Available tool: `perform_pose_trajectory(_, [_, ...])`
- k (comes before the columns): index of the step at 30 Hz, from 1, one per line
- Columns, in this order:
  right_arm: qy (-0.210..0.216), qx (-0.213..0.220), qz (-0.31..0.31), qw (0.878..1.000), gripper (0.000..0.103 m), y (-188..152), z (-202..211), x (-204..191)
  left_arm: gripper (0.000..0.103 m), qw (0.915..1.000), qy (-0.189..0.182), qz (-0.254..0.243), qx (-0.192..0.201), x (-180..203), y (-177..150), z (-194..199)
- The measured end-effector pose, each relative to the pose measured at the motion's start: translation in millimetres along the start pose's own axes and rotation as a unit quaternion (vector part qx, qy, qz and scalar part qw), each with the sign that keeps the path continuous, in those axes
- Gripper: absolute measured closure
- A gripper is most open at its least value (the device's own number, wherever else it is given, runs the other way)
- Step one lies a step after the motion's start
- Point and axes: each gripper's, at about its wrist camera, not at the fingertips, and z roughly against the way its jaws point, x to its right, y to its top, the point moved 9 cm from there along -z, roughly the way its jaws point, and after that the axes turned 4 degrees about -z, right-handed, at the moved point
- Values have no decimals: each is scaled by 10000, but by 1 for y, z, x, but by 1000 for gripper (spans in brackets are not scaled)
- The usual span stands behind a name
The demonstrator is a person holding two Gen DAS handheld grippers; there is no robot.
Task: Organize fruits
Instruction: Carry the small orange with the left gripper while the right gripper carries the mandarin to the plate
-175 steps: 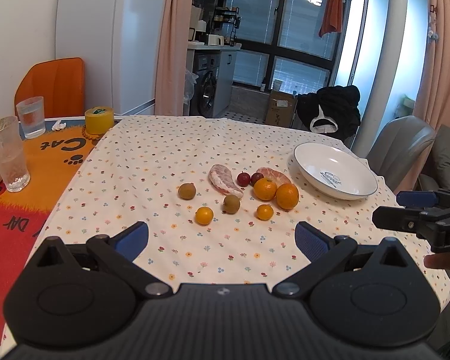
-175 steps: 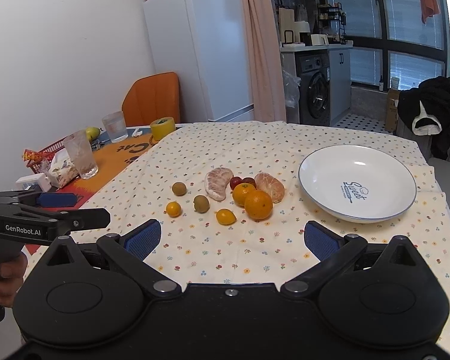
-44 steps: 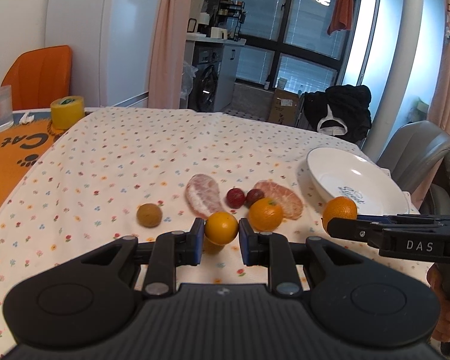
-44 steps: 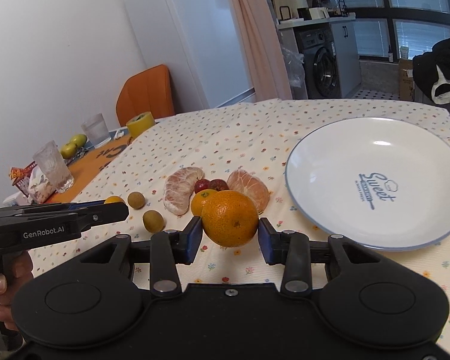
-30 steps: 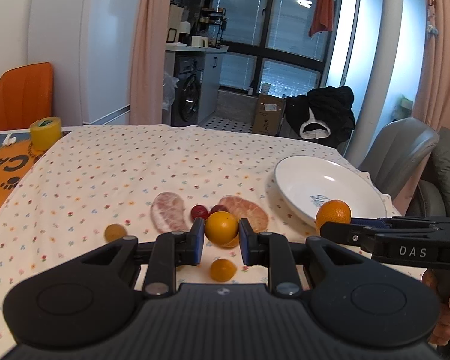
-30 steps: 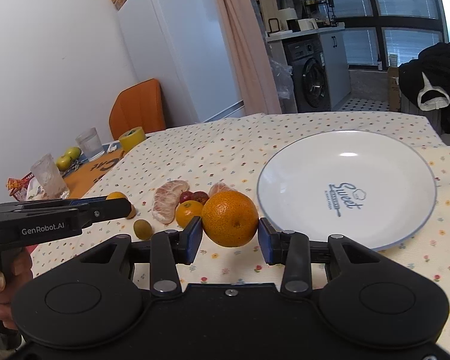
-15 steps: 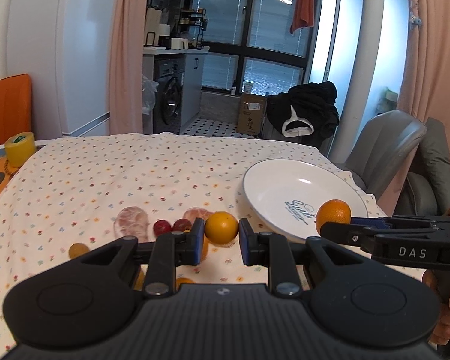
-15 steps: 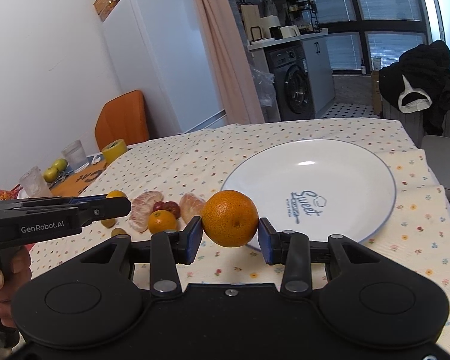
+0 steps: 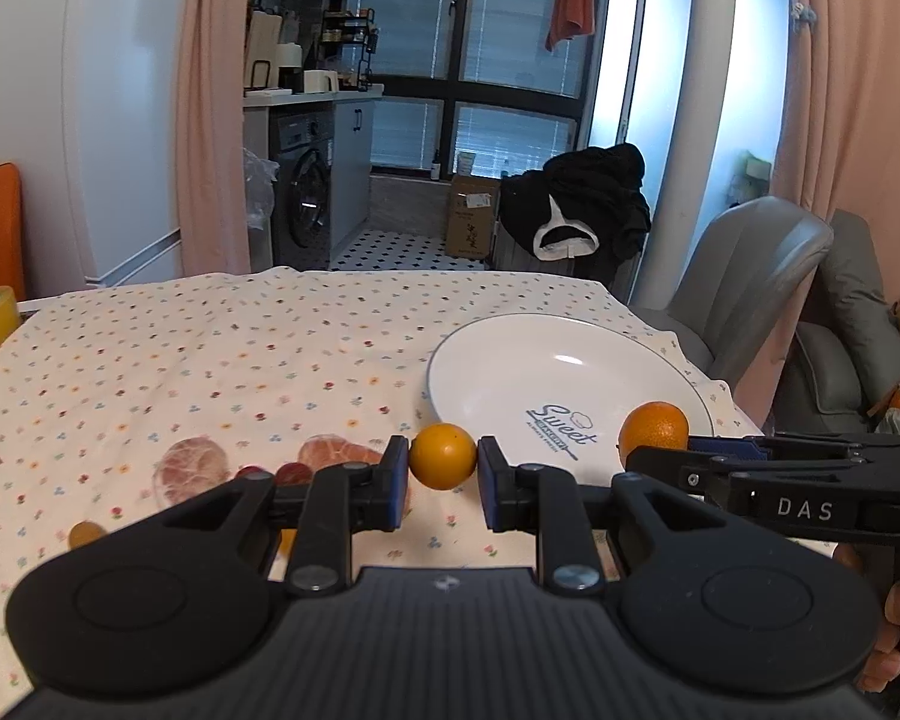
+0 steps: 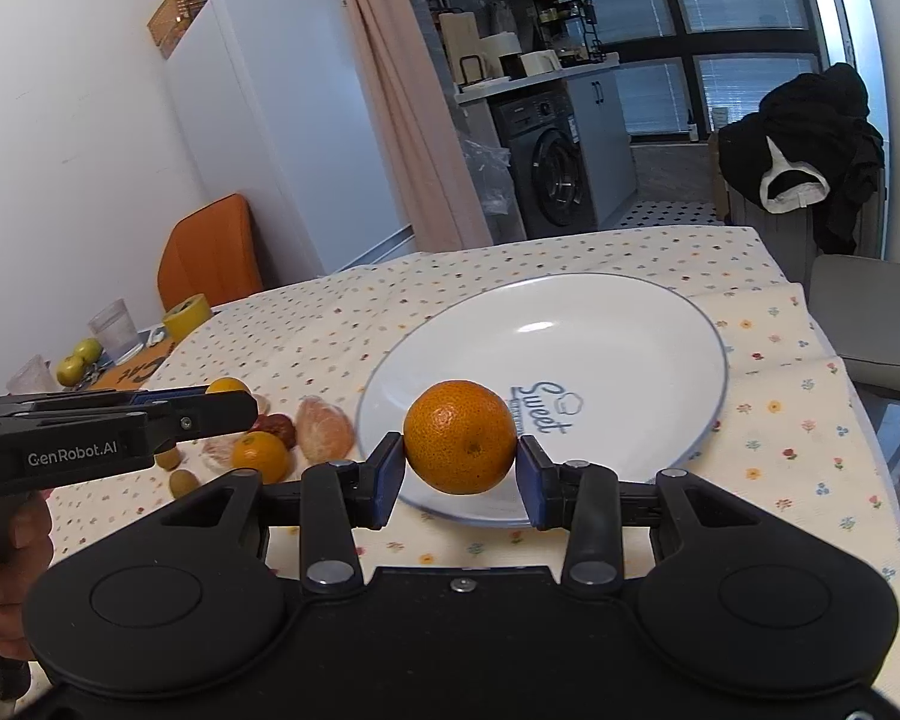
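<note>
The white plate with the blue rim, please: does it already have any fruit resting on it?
No, the white plate is bare; the large orange is held above its near rim.

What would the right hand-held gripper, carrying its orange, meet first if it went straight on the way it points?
Probably the white plate: the right hand-held gripper holds the orange above the near rim, pointing across it. Height above the plate is unclear.
</note>
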Motion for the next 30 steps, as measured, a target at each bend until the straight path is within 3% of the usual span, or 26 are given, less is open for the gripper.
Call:
perform_pose_trajectory(10, [-173, -5, -123, 9998, 65, 2, -12, 22, 80, 9997, -107, -204, -115, 21, 12, -29])
perform_pose_trajectory(30, [-438, -57, 155, 9989, 64, 1, -24, 32, 80, 9976, -303, -344, -525, 52, 5, -78])
